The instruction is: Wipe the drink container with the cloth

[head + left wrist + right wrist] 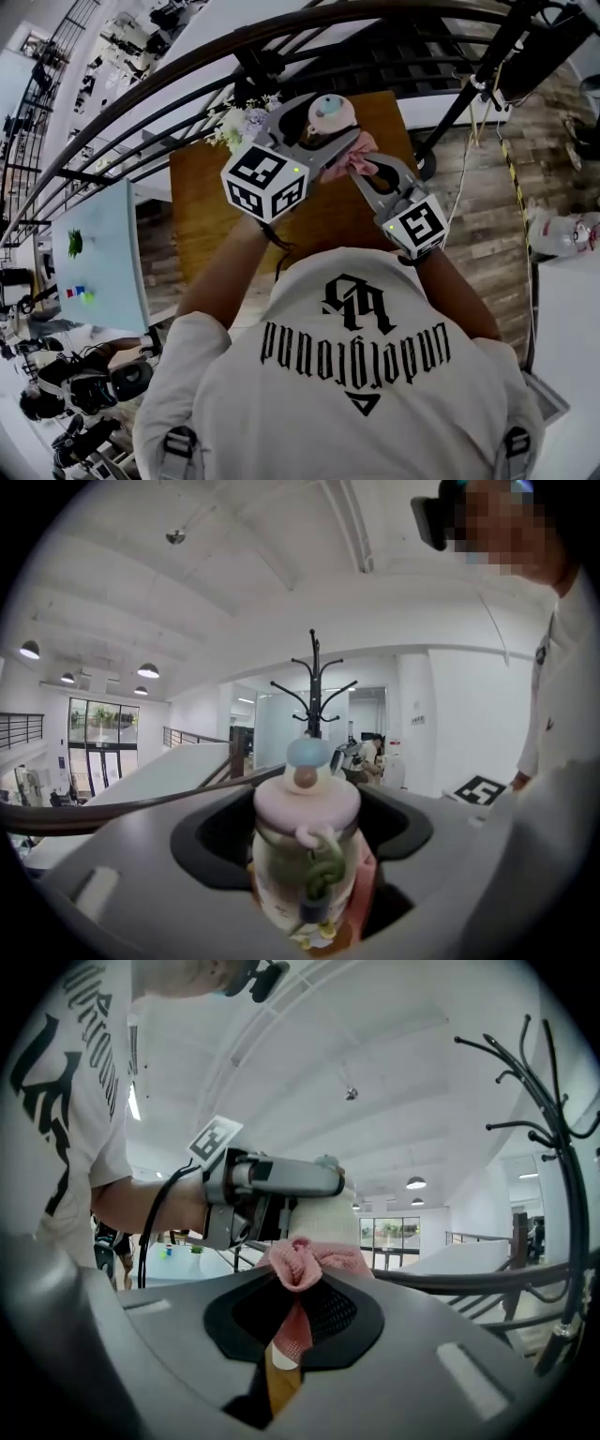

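While your left gripper has its jaws clenched round the drink container — pink lid uppermost, held over the far part of the wooden bench — your right gripper has its jaws pinched tight on the pink cloth. You have the bunched end of the cloth lying against the container's side, just beside the left jaws.
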Action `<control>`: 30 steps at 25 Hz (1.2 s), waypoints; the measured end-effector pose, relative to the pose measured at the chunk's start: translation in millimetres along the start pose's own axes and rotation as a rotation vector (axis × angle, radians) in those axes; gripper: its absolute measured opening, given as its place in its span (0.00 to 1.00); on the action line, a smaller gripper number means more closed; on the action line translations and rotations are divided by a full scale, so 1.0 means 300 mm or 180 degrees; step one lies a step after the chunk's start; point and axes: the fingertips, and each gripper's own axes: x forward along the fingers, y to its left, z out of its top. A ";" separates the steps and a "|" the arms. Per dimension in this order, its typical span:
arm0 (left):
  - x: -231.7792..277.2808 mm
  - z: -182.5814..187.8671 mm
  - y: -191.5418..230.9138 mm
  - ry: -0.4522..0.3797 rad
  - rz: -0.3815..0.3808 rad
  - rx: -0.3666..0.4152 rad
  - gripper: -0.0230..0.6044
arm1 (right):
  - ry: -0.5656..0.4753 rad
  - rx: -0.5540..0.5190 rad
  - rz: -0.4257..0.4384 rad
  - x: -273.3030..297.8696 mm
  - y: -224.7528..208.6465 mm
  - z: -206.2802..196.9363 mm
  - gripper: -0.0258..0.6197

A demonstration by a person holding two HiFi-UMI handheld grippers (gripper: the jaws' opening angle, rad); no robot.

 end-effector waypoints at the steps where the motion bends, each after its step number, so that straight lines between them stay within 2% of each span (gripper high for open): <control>1: -0.004 0.003 0.004 0.0004 0.0007 0.0005 0.65 | 0.0020 0.0044 -0.0002 0.007 0.006 -0.026 0.08; 8: -0.029 0.018 0.017 0.0000 0.0011 0.0026 0.65 | 0.0279 0.0123 0.0024 0.029 0.040 -0.143 0.08; 10: -0.046 0.004 0.024 0.0014 -0.0011 0.0003 0.65 | 0.0197 0.0123 0.0035 0.041 0.058 -0.098 0.08; 15: -0.072 -0.020 0.028 0.0025 -0.0065 -0.0063 0.65 | -0.0153 0.0043 0.0065 0.058 0.081 0.140 0.08; 18: -0.087 -0.010 0.037 -0.0011 -0.0063 -0.0078 0.65 | -0.0186 0.0017 0.0073 0.069 0.081 0.171 0.08; 21: -0.104 0.006 0.039 -0.0015 -0.0068 -0.0047 0.65 | -0.0207 0.0052 0.0057 0.071 0.086 0.119 0.08; 30: -0.135 0.019 0.048 0.0013 -0.0079 0.0097 0.65 | 0.0175 0.0645 -0.0039 0.077 0.029 -0.163 0.08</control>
